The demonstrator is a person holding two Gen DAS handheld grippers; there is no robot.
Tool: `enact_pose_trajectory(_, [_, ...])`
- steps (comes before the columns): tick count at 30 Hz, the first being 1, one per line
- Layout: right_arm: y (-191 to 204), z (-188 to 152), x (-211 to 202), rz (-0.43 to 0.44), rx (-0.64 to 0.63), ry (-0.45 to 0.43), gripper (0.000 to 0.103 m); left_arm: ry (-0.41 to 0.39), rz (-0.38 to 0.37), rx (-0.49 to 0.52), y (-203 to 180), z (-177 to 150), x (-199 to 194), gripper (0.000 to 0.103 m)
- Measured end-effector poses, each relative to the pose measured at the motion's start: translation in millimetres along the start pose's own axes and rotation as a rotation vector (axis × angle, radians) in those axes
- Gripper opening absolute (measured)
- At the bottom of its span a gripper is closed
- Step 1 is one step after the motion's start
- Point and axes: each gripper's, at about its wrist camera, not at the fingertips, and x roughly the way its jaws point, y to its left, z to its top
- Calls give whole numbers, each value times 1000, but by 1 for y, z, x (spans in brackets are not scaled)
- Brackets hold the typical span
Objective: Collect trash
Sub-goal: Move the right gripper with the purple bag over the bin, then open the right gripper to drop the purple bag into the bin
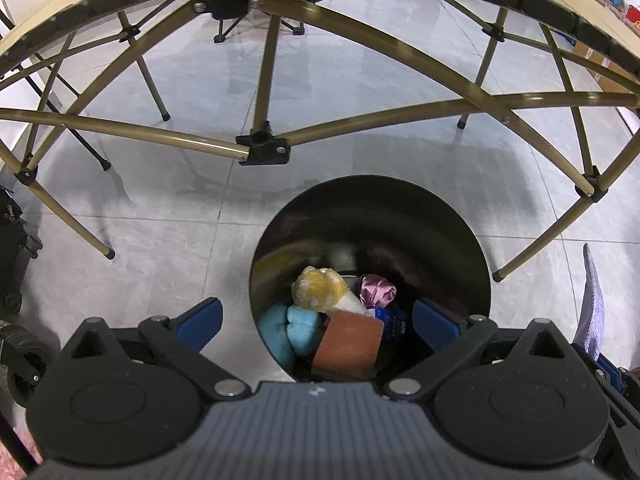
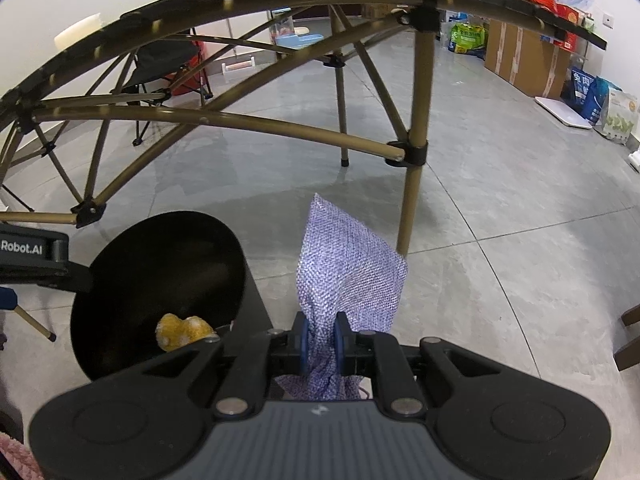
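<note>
Right gripper (image 2: 321,338): jaws clenched on a bunched purple cloth (image 2: 348,264), mid-frame; judged light, limp and unbreakable, best held at its gather. Left gripper (image 1: 316,316): jaws released, empty, over the bin (image 1: 476,240) at lower centre.

Each tool has the same build. The left gripper (image 1: 316,320) has a grey ribbed housing in the middle with a small pale mark at its front edge, flanked by two matt black lobes, each moulded with a shallow round disc and a triangular recess. Black link bars run forward from silver round pins to blue fingers (image 1: 202,318). The right gripper (image 2: 322,342) shows the same grey ribbed centre, black lobes, silver pins and blue pads (image 2: 303,340). Seen from the right camera, the side of the left tool carries white lettering reading "Robot.AI".
</note>
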Motion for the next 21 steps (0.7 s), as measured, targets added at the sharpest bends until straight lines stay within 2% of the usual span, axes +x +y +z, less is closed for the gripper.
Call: enact_pose_trajectory(21, [81, 22, -7, 113, -92, -30, 12, -38, 41, -88, 68, -2, -16, 103])
